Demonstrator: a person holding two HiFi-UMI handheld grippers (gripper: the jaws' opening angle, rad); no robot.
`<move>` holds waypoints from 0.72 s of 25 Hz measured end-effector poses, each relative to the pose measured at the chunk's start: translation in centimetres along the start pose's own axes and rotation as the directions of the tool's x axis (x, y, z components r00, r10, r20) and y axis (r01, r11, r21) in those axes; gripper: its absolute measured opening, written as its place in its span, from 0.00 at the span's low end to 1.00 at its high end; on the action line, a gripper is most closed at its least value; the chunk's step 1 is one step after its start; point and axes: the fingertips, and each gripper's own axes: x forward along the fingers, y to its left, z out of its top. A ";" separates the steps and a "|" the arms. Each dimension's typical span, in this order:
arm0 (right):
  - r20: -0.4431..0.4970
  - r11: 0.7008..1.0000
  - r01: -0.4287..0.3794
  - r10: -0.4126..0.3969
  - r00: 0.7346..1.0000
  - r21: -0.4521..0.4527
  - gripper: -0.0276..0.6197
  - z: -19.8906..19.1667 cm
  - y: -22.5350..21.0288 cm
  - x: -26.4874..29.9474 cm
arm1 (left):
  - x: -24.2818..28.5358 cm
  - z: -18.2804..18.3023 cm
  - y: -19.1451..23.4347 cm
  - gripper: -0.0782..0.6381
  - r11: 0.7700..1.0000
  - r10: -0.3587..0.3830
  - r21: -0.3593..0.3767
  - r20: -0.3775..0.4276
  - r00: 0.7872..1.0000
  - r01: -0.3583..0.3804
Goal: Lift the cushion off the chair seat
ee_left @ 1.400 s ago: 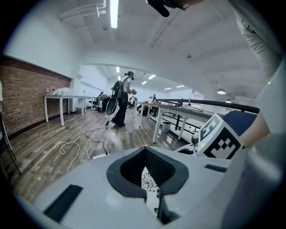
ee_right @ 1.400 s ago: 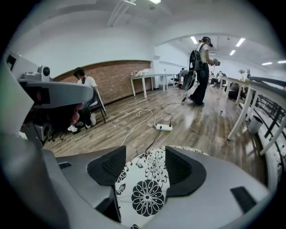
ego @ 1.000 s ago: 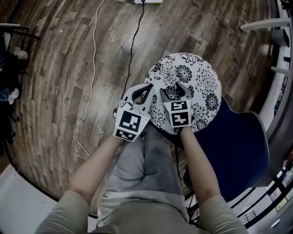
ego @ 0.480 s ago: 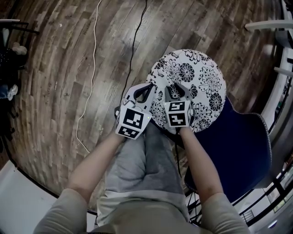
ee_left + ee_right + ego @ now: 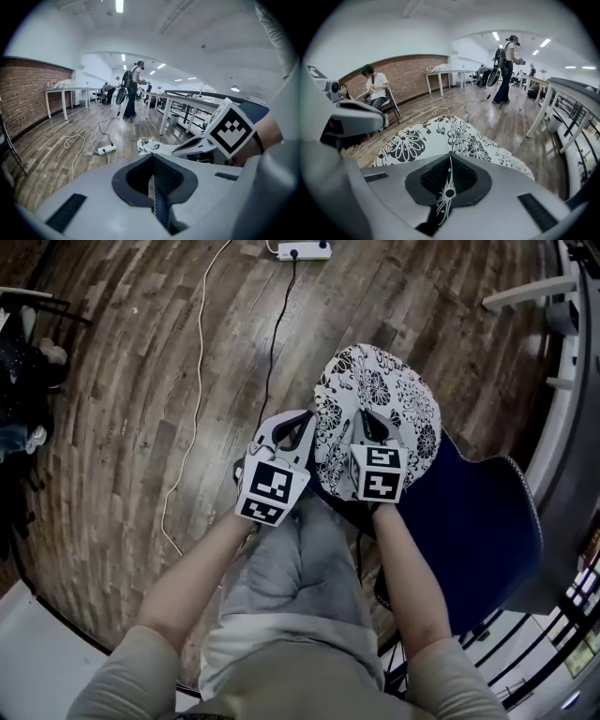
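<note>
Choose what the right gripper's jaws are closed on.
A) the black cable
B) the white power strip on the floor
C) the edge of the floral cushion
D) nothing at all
C: in the right gripper view the right gripper has just closed its jaws on a black-and-white patterned fold of the floral cushion, and in the head view that cushion sits tilted above the blue chair.

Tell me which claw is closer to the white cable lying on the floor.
Left. The left claw grips the cushion at the edge facing the white cable; the right claw grips it farther over, toward the blue chair.
</note>
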 end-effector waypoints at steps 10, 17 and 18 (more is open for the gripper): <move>0.357 0.999 0.049 -0.048 0.933 0.007 0.05 19.5 -1.5 -20.9 | -12.8 19.9 -2.9 0.12 0.998 0.015 0.061 0.226 0.974 -0.029; 0.587 0.998 0.062 -0.045 0.808 -0.009 0.05 32.7 -0.5 -39.8 | -22.8 32.7 -5.7 0.12 0.994 0.024 0.092 0.341 0.940 -0.058; 0.617 0.997 0.072 -0.048 0.785 -0.014 0.05 34.1 -0.4 -42.6 | -24.4 34.4 -6.5 0.12 0.993 0.019 0.101 0.362 0.932 -0.059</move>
